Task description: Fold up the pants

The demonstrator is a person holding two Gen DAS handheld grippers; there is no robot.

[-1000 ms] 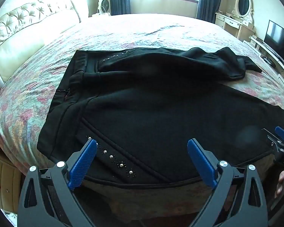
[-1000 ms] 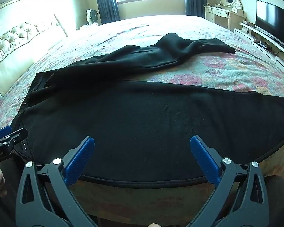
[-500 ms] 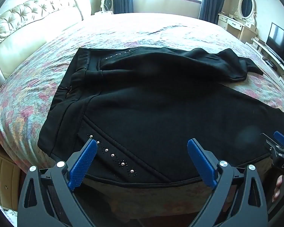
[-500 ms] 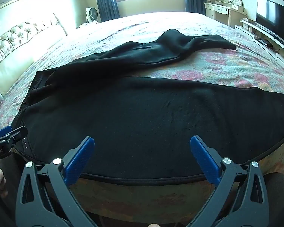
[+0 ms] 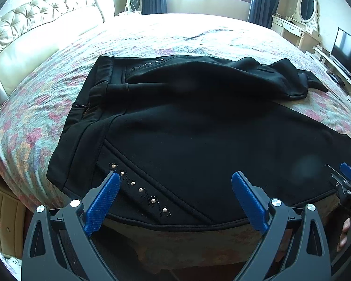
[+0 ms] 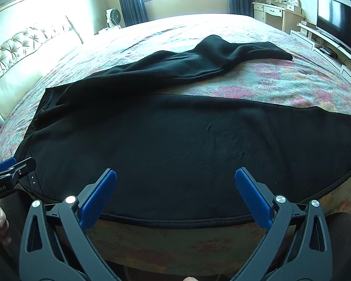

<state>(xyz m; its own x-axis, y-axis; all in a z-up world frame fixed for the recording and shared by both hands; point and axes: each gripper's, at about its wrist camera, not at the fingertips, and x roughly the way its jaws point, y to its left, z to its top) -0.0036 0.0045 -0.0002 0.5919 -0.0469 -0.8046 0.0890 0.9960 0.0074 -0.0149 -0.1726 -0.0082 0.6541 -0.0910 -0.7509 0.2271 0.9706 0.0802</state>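
Black pants (image 5: 187, 126) lie spread on a floral bedspread (image 5: 35, 107), waistband to the left, studs along the near pocket seam. One leg (image 6: 175, 145) runs along the bed's near edge; the other leg (image 6: 199, 58) angles away toward the far right. My left gripper (image 5: 175, 182) hovers open over the near hip area, touching nothing. My right gripper (image 6: 175, 180) stands open above the near leg's hem edge, nothing between its fingers. Each gripper shows at the edge of the other's view.
A tufted cream headboard (image 5: 23, 28) lines the left side. A fan (image 5: 133, 2) and curtains stand by the far window. A dressing table with mirror (image 5: 301, 21) and a TV (image 6: 337, 21) on a low unit sit to the right.
Both grippers have risen and drawn back slightly, so the pants sit a little lower and farther in each view. The jaws stay wide apart and the pants have not moved.
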